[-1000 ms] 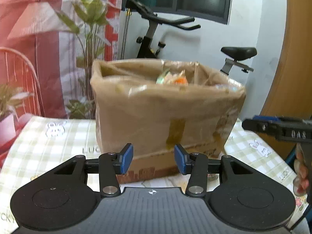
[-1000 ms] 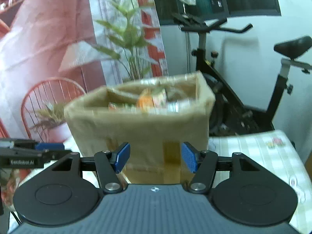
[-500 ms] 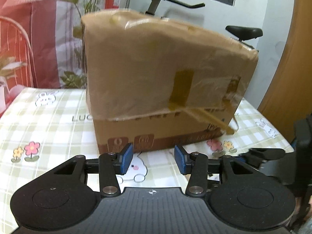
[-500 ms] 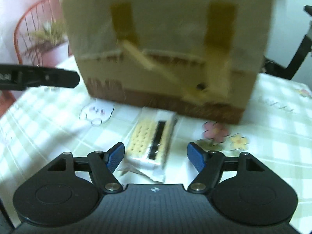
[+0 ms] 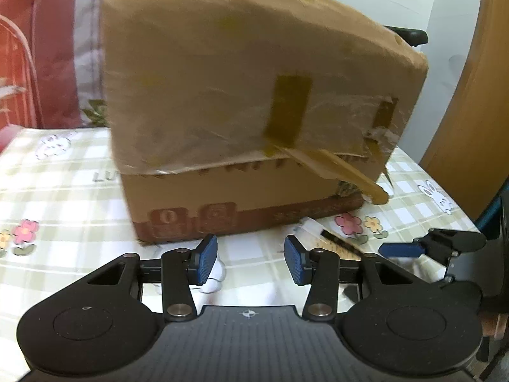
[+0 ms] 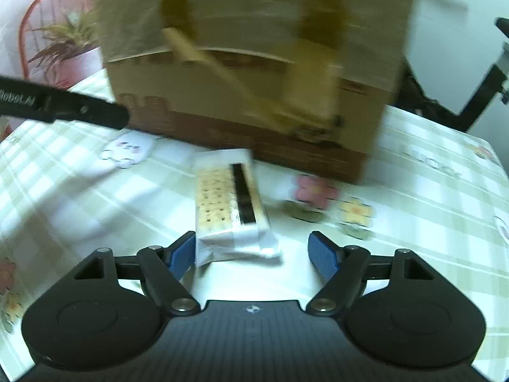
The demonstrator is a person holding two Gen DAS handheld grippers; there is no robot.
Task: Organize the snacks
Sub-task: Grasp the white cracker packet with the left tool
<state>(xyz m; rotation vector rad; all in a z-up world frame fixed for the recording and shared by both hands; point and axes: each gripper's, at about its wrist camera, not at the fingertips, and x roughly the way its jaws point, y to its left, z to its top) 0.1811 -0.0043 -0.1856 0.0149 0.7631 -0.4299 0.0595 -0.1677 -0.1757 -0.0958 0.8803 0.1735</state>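
Observation:
A clear pack of crackers (image 6: 229,203) lies on the checked tablecloth (image 6: 95,197) in front of a tall taped cardboard box (image 6: 254,63). My right gripper (image 6: 253,253) hangs low over the pack's near end. Its jaws are opening, the wrapper's end lies between the pads, and neither pad presses on it. The left gripper (image 5: 250,261) is open with nothing in it, low before the box (image 5: 222,95). From the left wrist the pack (image 5: 337,242) peeks out beside the right-hand finger, and one of my right gripper's fingers (image 5: 400,250) shows beyond it.
An exercise bike (image 6: 461,95) stands behind the table on the right. A potted plant (image 6: 66,38) and a red wire chair (image 5: 12,73) are at the left. A wooden door (image 5: 470,127) rises past the table's right edge. The box's loose tape strip (image 5: 343,172) hangs outward.
Both grippers sank from the level of the box's open top to just above the table. The cracker pack came into view between the right fingers, and the right jaws spread wider.

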